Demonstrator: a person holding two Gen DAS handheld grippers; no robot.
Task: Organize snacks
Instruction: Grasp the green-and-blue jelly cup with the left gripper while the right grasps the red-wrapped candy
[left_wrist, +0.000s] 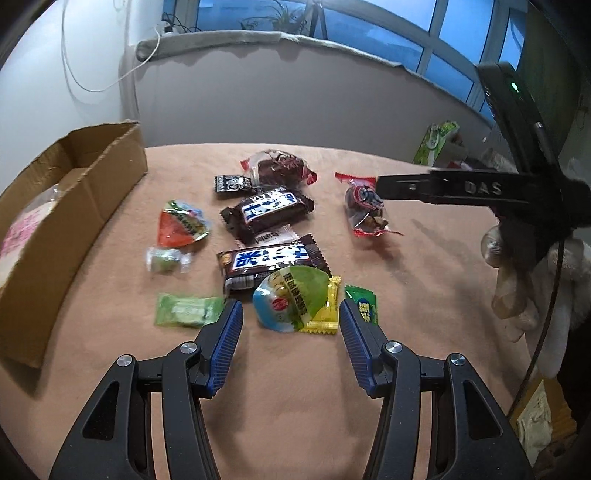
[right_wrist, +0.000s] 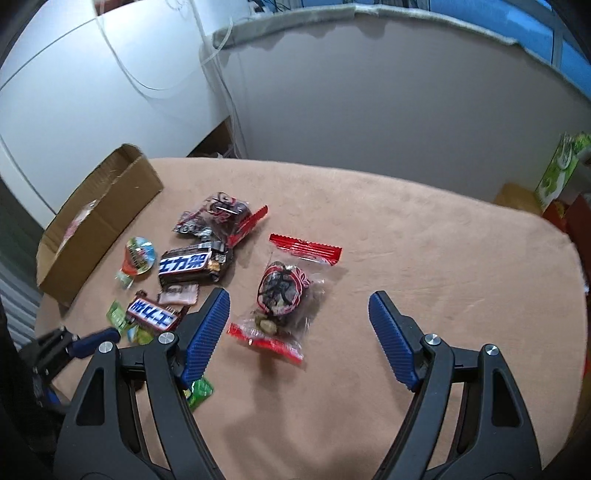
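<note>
The tablecloth (left_wrist: 388, 302) was plain peach-tan. The cardboard box (left_wrist: 92, 192) at left of frame was brown. Two chocolate bars (left_wrist: 271, 260) were dark brown with blue-and-white lettering. The cellophane packet (right_wrist: 284, 295) was clear with red serrated ends. Gripper pads (left_wrist: 227, 341) were ribbed blue.

a room with a curved window at dusk

a peach-coloured cloth (left_wrist: 424, 266) covers the table; behind it a grey wall (left_wrist: 295, 107) rises to a ledge (left_wrist: 258, 38) under blue-lit window panes (left_wrist: 369, 33) with pale frames. potted plants (left_wrist: 284, 16) stand on the sill, and a white cable (left_wrist: 92, 85) loops down the left wall.
</note>
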